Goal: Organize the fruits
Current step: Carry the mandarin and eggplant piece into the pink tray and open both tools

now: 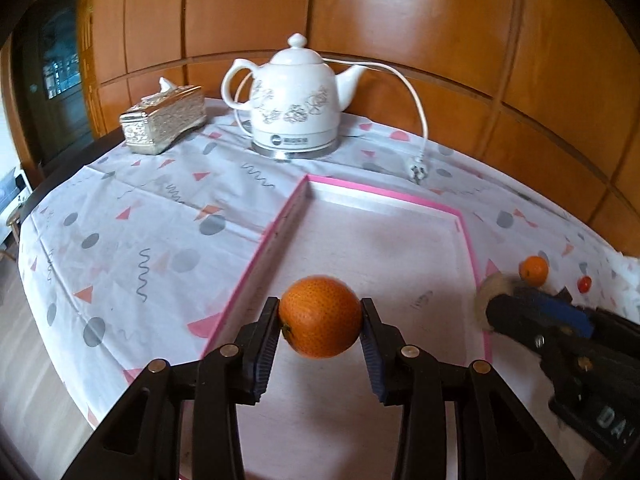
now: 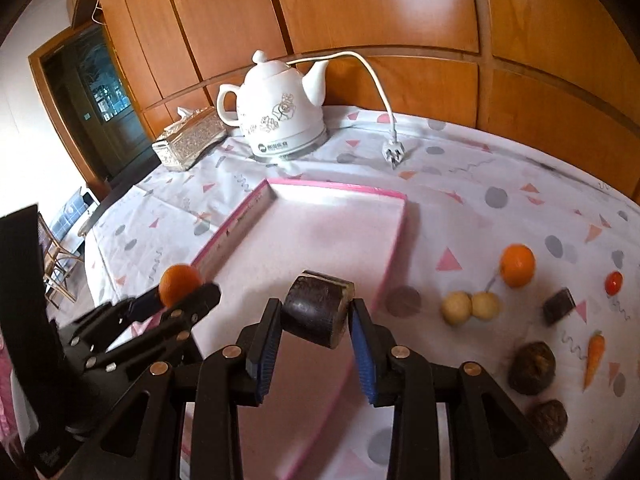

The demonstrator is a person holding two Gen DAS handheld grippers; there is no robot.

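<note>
Two grippers carry loads above the pink-rimmed tray (image 1: 276, 236). Your left gripper (image 1: 321, 326) clamps an orange (image 1: 320, 316) across its widest part, which keeps it from rolling out. Your right gripper (image 2: 316, 318) pinches a dark cut cylinder (image 2: 318, 308). Another orange (image 2: 518, 265) and a cherry tomato (image 2: 613, 282) wait on the tablecloth (image 2: 480, 184).

We are holding an orange (image 1: 321, 317) and a dark cylindrical chunk (image 2: 317, 308) above the pink-rimmed tray (image 1: 256, 246).
</note>
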